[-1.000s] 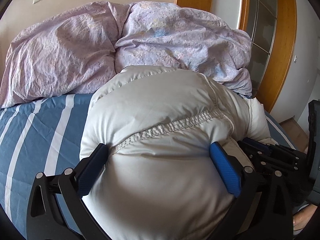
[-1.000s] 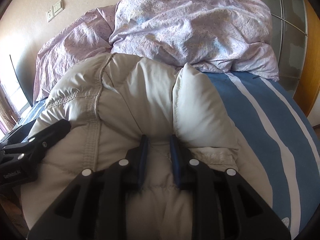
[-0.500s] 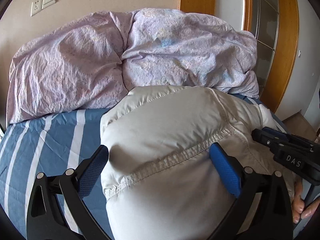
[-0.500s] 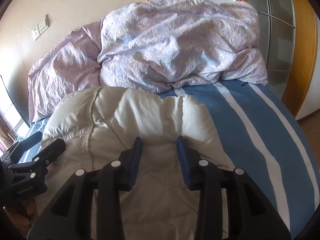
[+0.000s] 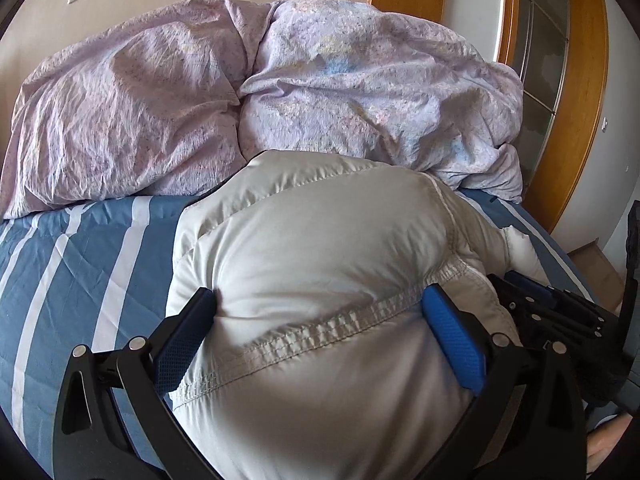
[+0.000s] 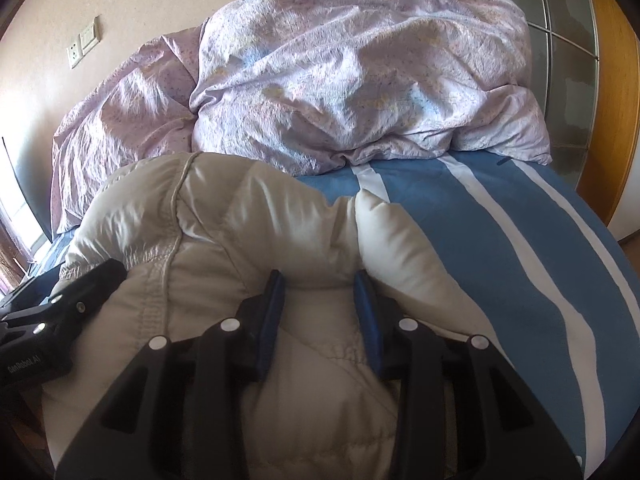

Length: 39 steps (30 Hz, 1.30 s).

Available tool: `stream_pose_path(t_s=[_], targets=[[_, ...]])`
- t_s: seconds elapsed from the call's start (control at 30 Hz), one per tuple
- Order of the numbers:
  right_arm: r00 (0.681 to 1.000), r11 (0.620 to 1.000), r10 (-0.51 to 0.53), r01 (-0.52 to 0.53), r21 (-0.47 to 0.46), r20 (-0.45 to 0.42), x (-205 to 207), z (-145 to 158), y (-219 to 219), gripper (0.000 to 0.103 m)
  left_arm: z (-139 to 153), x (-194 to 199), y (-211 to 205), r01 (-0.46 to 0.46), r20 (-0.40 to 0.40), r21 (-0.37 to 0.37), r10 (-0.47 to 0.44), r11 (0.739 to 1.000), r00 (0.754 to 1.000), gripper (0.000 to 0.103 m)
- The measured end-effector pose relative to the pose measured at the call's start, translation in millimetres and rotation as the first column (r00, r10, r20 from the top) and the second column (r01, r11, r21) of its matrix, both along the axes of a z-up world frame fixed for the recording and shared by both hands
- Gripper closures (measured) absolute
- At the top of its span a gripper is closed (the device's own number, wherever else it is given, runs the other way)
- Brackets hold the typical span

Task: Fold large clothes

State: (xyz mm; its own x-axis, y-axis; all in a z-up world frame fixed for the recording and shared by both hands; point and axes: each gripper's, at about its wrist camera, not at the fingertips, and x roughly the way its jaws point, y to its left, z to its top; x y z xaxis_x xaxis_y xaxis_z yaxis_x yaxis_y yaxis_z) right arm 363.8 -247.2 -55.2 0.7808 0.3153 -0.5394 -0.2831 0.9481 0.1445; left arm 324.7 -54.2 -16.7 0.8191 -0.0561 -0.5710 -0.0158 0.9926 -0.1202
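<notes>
Pressing down on a puffy off-white quilted down jacket [image 5: 320, 288], we've got both tools working the bundle on the blue bed sheet with white stripes [image 5: 80, 264]. The jacket fills the lower middle of both views, its far edge just beside the crumpled lilac duvet [image 5: 280, 100] heaped across the top of the frame.

Our left gripper [image 5: 320, 320] stands wide, its blue pads pushed against either side of a fat quilted bulge with a stitched seam running between them. It reads as bracing the padding, not pinching it. Our right gripper [image 6: 320, 296] has its jaws partly apart with a ridge of fabric bulging between them; the pads touch the cloth at the sides, but we can't see a firm clamp there.

To do this step well, we reckon the trapped air must be squeezed out evenly before letting go, or this springy filling will puff the fold open. Keeping both tools level and pressing toward the sheet should flatten it.

Hard to make out: the sleeves, collar and zip are tucked away or out of frame, so how many folds are done stays unclear. The jacket's near edge is cut off by the bottom of the frame.
</notes>
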Motion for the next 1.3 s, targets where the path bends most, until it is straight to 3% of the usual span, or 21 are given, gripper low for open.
stream_pose_path(t_s=[0.2,0.3,0.5,0.73,1.3], targets=[[0.999,0.998,-0.032,0.03,-0.049,-0.039,-3,6,5,0.064,7,-6,-3,-0.006,-0.018,0.047,0.007,0.999,1.0,0.001],[0.999,1.0,-0.031,0.031,0.002,-0.032,-36,18,-3,0.058,15,-29,1,0.025,-0.011,0.022,-0.025,0.999,1.0,0.001],[1.0,1.0,-0.01,0.009,0.028,0.016,-82,18,-10,0.056,11,-58,-1,0.056,-0.005,-0.006,-0.056,0.998,0.998,0.001],[0.999,0.998,-0.021,0.023,-0.066,0.03,-78,-4,4,0.054,-1,-52,-12,0.025,-0.002,0.052,-0.024,0.998,1.0,0.001],[0.999,0.994,-0.026,0.03,-0.102,0.033,-69,-20,12,0.053,-18,-49,-18,-0.02,0.035,0.092,0.017,0.996,0.999,0.001]])
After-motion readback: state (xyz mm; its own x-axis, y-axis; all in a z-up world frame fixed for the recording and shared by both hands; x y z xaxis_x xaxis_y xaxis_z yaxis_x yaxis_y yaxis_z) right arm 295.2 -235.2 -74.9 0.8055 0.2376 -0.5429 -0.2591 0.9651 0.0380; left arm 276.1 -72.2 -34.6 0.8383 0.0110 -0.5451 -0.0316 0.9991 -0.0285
